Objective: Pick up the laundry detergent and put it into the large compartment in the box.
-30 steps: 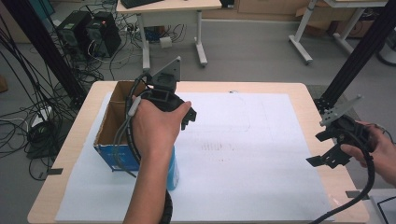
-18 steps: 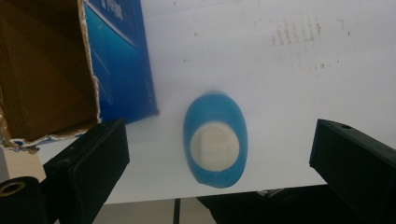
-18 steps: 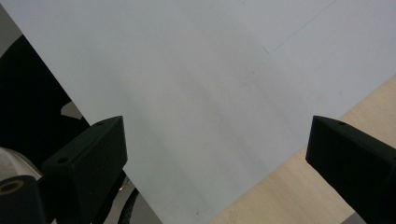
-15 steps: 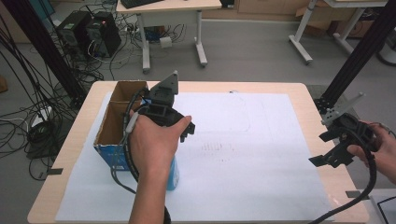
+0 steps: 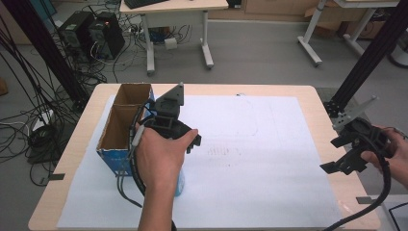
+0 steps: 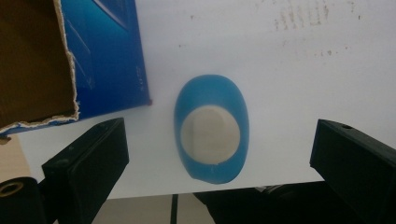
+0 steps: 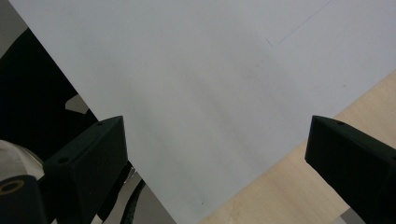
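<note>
Below, blue bottle just beside box, left tool wide apart

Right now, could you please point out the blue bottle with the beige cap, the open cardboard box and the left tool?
blue bottle with the beige cap (image 6: 211, 135): left gripper view, on its cap.
open cardboard box (image 5: 108, 129): high view, on its left wall.
left tool (image 6: 219, 154): left gripper view, midway between its open jaws.

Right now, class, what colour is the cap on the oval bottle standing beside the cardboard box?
Beige, on a blue oval bottle; the left gripper view shows it best.
</note>
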A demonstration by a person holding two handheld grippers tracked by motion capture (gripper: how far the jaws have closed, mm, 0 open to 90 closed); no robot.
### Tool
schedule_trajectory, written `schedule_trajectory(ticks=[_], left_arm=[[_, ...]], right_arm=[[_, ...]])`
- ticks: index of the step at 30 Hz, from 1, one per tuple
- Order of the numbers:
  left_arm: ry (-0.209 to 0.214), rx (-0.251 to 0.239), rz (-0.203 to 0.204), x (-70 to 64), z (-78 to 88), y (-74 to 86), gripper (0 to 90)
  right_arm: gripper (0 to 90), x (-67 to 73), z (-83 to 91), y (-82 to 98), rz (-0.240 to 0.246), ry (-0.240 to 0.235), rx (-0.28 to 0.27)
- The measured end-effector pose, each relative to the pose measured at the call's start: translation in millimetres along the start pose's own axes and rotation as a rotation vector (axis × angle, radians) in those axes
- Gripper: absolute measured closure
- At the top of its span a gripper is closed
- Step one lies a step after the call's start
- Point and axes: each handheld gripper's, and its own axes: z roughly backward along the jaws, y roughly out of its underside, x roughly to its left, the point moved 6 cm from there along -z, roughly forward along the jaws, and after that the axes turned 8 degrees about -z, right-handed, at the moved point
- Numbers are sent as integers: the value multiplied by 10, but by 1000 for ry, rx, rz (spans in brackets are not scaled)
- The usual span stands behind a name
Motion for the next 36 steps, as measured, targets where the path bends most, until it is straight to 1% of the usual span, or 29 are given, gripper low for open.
schedule_trajectory(ticks=[11, 18, 19, 21, 31, 36], left_arm=[[10, 21, 15, 27, -160, 30, 46], [16, 35, 25, 50, -291, 50, 46], [15, 38, 22, 54, -307, 49, 46], [19, 47, 29, 57, -358, 44, 46], [27, 66, 24, 49, -458, 15, 52], [27, 69, 23, 47, -494, 8, 76]], right_arm=[[52, 3, -22, -21, -2, -2, 16], [52, 22, -30, -39, 4, -2, 19], [52, 23, -33, -41, 5, -1, 21], [52, 24, -39, -43, 4, -1, 24], [52, 10, -64, -48, 2, -2, 30], [52, 1, -76, -50, 2, -4, 29]])
